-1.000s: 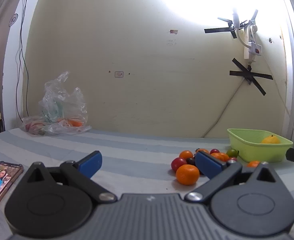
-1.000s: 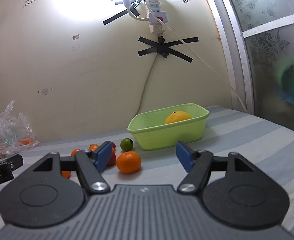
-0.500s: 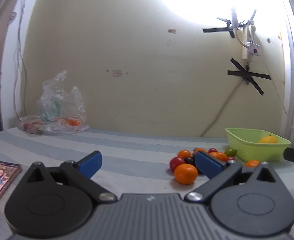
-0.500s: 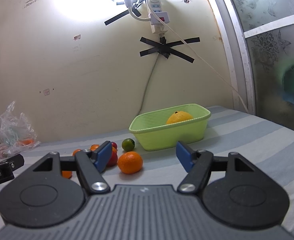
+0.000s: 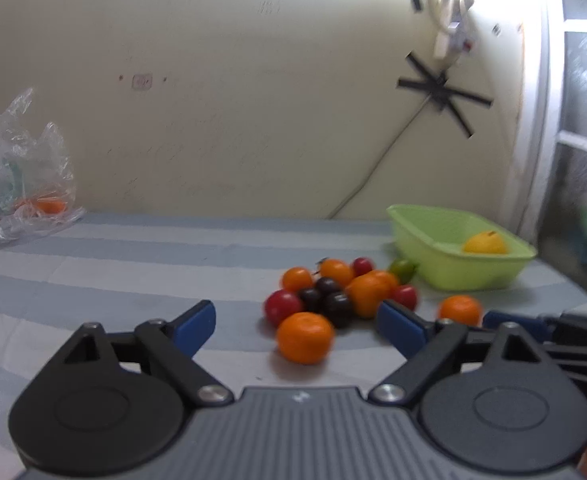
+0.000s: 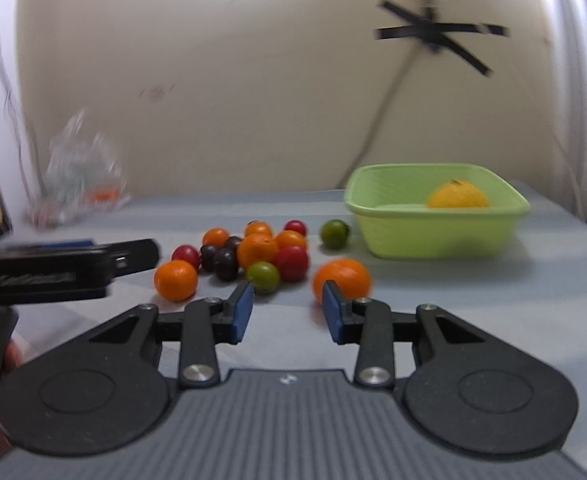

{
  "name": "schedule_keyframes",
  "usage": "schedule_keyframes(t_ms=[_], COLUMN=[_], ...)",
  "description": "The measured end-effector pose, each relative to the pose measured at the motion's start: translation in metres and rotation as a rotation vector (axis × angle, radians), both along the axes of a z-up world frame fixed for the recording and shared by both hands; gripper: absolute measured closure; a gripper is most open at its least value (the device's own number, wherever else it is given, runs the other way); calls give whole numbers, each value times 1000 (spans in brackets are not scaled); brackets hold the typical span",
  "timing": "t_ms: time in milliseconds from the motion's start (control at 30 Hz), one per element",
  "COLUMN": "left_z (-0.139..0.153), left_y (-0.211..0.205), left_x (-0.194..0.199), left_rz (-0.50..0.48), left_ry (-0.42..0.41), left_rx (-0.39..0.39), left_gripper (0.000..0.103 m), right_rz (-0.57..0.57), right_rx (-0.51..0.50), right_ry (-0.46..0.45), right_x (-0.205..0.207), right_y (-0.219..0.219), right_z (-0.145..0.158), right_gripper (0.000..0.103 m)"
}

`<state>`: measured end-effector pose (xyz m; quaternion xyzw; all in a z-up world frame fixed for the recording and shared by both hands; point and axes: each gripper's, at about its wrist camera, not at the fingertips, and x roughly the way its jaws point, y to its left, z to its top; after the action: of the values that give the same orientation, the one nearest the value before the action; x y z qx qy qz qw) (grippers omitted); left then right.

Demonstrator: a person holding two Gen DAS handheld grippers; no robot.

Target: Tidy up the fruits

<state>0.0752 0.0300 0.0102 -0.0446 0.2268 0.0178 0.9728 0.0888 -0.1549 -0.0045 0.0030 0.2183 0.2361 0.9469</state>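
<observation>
Left wrist view: my left hand-held gripper (image 5: 295, 320) has its blue pads well apart and closing, with nothing pressed between them; an orange mandarin (image 5: 304, 337) sits on the striped cloth just ahead of the gap. Behind the mandarin lies the fruit pile (image 5: 335, 288): small round orange, red and dark purple pieces bunched together and touching, with one green piece at its far right edge. Another mandarin (image 5: 460, 309) lies apart to the right, near the light green basket (image 5: 425, 236), which holds a single yellow-orange fruit (image 5: 484, 242).

In the right wrist view, my right hand-held gripper (image 6: 287, 312) is narrower and also closing, empty, its pads short of the fruit; the lone mandarin sits just past the right pad, a green fruit (image 6: 264, 276) just past the left. Both grippers tilt gently down toward the striped cloth (image 5: 133, 272).

Both pictures are motion-blurred. My left hand-held gripper's body cuts in from the left of the right view, and a crumpled plastic bag (image 5: 21, 184) by the wall shows contents I cannot make out.
</observation>
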Motion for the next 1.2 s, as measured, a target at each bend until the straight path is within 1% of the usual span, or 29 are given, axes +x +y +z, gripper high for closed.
schedule_keyframes(t_ms=[67, 100, 133, 200, 267, 333, 400, 500, 600, 633, 700, 733, 867, 933, 967, 1033, 1200], left_z=[-3, -5, -6, -9, -12, -14, -16, -16, -17, -18, -18, -19, -22, -22, -23, -22, -15], left_y=[4, 5, 6, 6, 9, 12, 15, 14, 17, 18, 18, 18, 16, 15, 14, 14, 10], left_x=[7, 10, 13, 20, 25, 29, 29, 28, 30, 30, 31, 32, 38, 40, 41, 40, 29], left_rz=[7, -4, -15, -28, -20, -15, -25, -34, -39, -40, -43, -46, -44, -39, -36, -34, -56], left_ry=[19, 30, 41, 70, 89, 116, 120, 122, 144, 151, 161, 165, 179, 174, 173, 173, 163], left_rx=[-1, -14, -27, -33, -51, -74, -99, -115, -153, -167, -188, -194, -202, -196, -191, -192, -230], left_gripper=[22, 24, 27, 34, 42, 45, 46, 50, 54, 55, 56, 56, 56, 56, 63, 64, 64], right_rz=[31, 45, 57, 65, 70, 79, 83, 82, 86, 88, 95, 93, 82, 81, 82, 85, 94], right_rx=[-67, -92, -113, -132, -140, -139, -142, -146, -146, -151, -159, -162, -159, -154, -153, -152, -129], right_ry=[-6, -4, 1, 14, 44, 73, 88, 104, 112, 110, 101, 96, 91, 85, 82, 74, 32], right_x=[8, 12, 17, 26, 37, 44, 48, 50, 53, 53, 52, 51, 49, 45, 43, 38, 23], right_y=[14, 21, 27, 35, 40, 43, 44, 45, 45, 46, 48, 49, 47, 45, 44, 43, 35], right_z=[-1, -2, -4, -6, -7, -8, -10, -13, -13, -13, -13, -13, -13, -12, -12, -12, -7], right_gripper=[62, 62, 62, 62, 62, 62, 62, 62, 63, 65, 74, 76, 77, 77, 77, 77, 77])
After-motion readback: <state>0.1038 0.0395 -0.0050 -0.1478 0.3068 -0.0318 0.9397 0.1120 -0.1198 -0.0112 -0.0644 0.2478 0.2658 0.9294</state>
